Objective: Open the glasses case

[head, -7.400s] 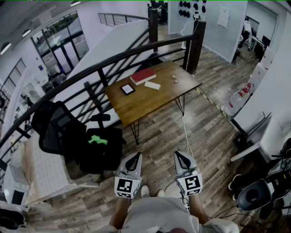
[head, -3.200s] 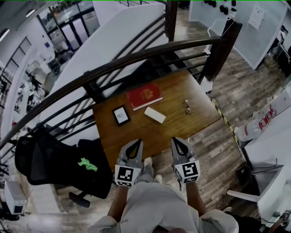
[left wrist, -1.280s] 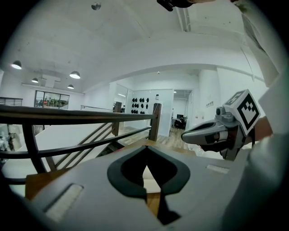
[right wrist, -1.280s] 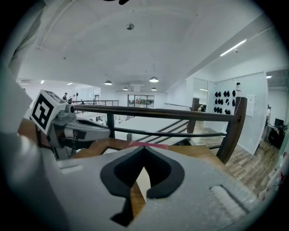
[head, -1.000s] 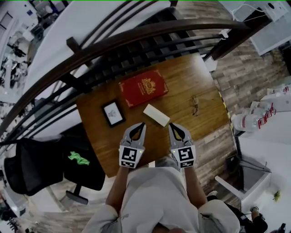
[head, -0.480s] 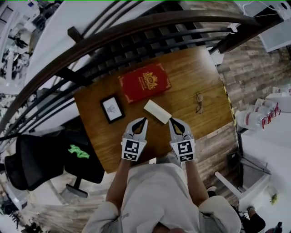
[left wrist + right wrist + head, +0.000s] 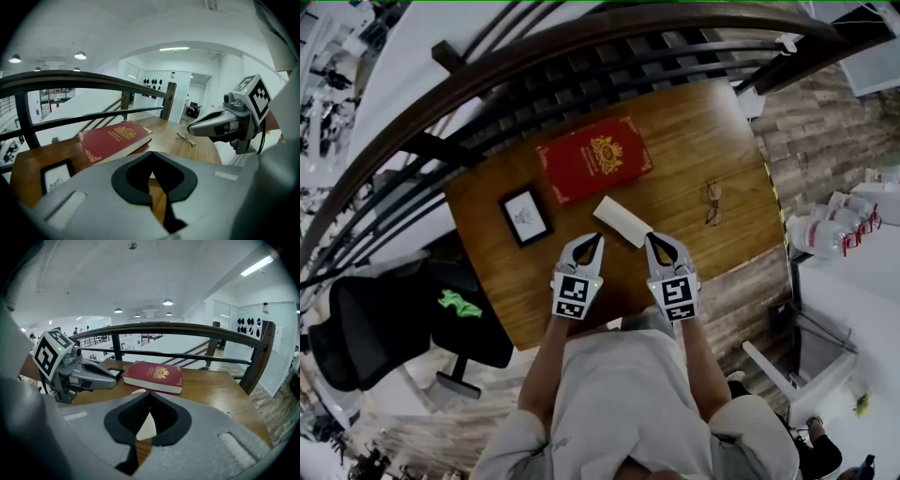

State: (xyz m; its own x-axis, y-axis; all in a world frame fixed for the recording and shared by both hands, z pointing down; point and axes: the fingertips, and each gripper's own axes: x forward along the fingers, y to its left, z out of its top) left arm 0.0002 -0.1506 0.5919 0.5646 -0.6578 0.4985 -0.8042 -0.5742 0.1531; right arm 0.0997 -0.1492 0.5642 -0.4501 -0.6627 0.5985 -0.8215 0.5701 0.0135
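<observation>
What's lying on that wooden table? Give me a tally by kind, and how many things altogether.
red book: 1
glasses case, white: 1
pair of glasses: 1
black-framed tablet: 1
Total: 4
</observation>
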